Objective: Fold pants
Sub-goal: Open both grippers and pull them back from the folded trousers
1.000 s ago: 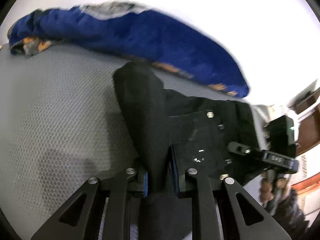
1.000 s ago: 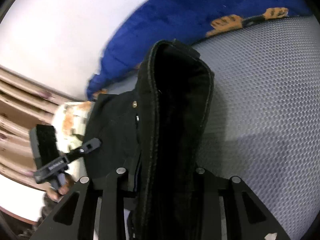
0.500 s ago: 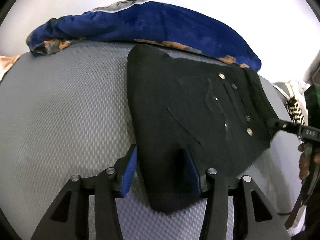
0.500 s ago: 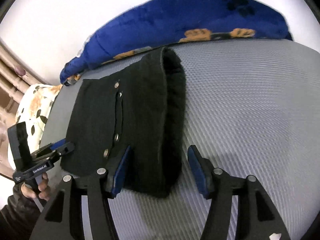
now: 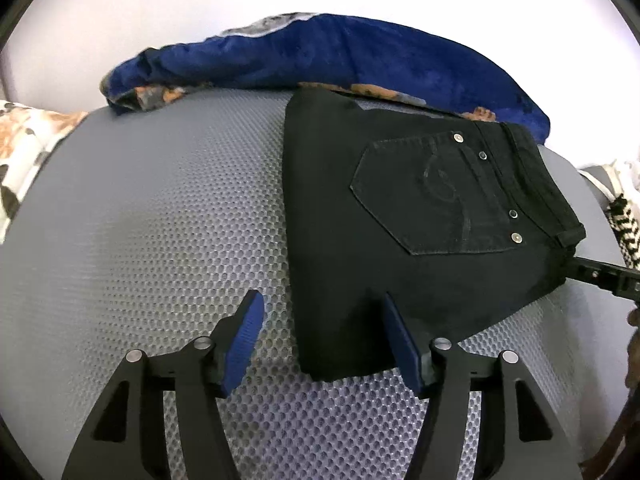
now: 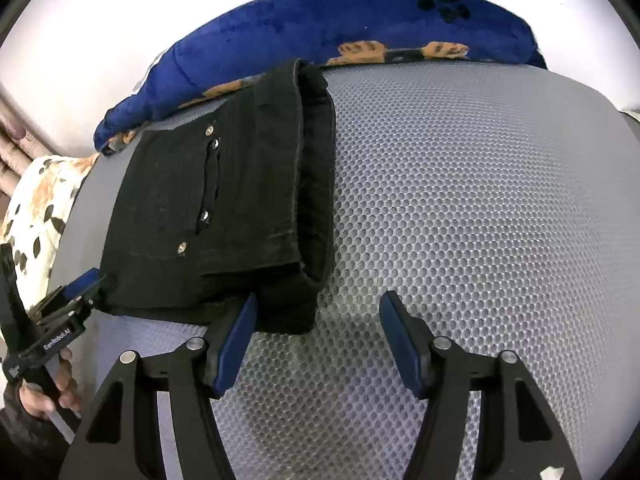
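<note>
Both grippers now spread wide, left gripper (image 5: 322,338) and right gripper (image 6: 318,332), gripping nothing, where a second ago each was clamped on black cloth held up off the surface. Pants (image 5: 420,208) let go and lying as a compact folded bundle on the grey mesh mat (image 5: 160,200), far of both sets of fingers, back pocket up, near edge between the left fingers, blue blanket (image 5: 360,52) just beyond. Folding likely complete; only backing away left.

Both hand-held grippers released the folded pants (image 5: 404,216), now lying flat.
</note>
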Tool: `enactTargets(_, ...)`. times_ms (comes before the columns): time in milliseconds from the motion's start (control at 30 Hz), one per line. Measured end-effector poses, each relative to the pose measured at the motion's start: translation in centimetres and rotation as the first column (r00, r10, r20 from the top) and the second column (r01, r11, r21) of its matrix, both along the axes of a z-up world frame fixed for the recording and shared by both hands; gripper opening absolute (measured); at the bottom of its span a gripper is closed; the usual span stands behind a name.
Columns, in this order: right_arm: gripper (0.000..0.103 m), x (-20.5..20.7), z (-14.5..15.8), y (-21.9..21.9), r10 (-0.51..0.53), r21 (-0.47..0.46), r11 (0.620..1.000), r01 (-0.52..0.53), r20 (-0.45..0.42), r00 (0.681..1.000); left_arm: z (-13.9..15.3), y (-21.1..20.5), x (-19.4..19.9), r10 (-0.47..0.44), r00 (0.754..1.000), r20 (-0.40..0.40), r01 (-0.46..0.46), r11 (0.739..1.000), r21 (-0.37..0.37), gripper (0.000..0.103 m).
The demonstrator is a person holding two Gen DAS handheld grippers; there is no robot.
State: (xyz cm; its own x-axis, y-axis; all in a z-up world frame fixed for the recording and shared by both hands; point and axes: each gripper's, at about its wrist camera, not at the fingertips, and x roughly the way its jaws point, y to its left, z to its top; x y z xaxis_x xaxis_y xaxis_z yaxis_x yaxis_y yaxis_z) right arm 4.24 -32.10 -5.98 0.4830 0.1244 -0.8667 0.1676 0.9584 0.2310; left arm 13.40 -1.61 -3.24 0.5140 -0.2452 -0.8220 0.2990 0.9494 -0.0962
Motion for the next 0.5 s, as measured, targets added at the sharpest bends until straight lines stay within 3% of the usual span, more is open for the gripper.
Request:
enactTargets(167,0.063,-1.7,2.7,2.5,-0.004,-0.07,0.997,0.01,0.087,0.996,1.4,-0.2,-1.8,0.031,0.999,0.024,-0.032,0.998,0.046,0.066)
enactTargets(300,0.079,-3.2,4.8,5.6,0.011,-0.155,0.988,0.015,0.167,0.986,2.6,0.0,-3.6,0.046,0.998,0.049,-0.049,0.997,0.063,0.077)
enactTargets(433,0.096,-5.2,6.7,8.5,0.012,-0.234,0.971,0.05,0.254,0.967,3.8,0.5,-5.6,0.07,0.994,0.081,-0.076,0.995,0.071,0.082)
enactTargets(500,0.099,-6.3,7.4,9.6,0.001,-0.259,0.963,0.074,0.28,0.96,4.5,0.8,-6.7,0.086,0.991,0.1,-0.094,0.993,0.076,0.085)
